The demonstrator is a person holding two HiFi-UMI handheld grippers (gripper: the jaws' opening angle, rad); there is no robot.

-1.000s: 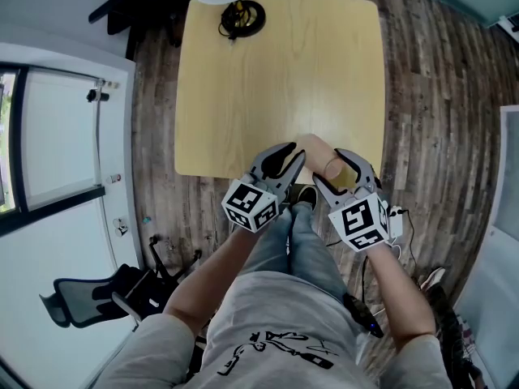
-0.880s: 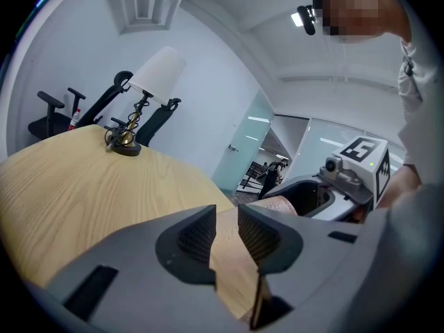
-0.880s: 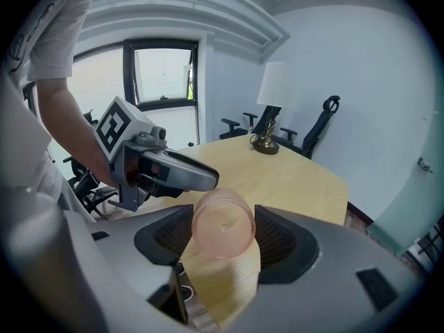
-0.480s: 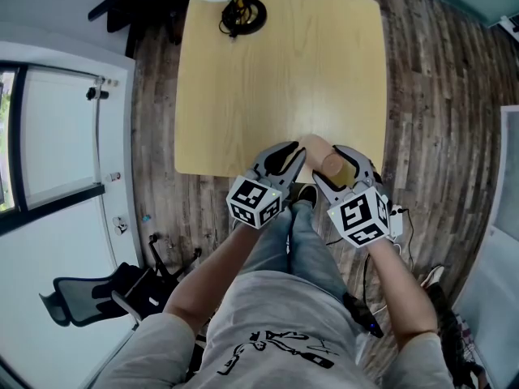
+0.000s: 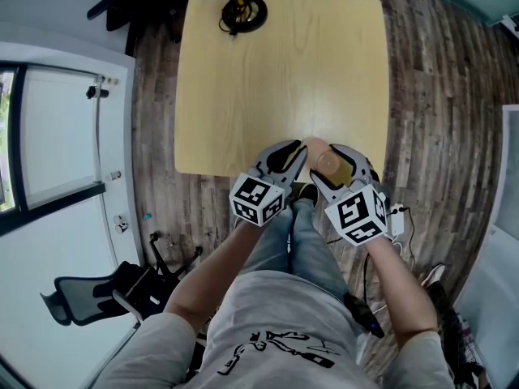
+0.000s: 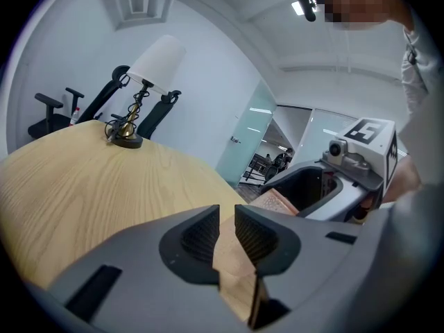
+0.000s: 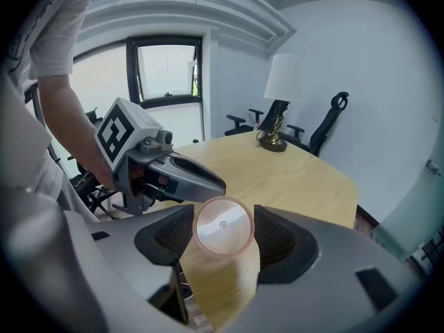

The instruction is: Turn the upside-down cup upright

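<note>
The cup is held bottom-up in the right gripper's jaws, lower middle; the left gripper's empty jaws are being closed beside it.

Lamp on wooden table

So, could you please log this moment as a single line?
right gripper: shut on cup, cup base facing its camera | left gripper: jaws closing, nothing between them | cup: at near table edge
</note>
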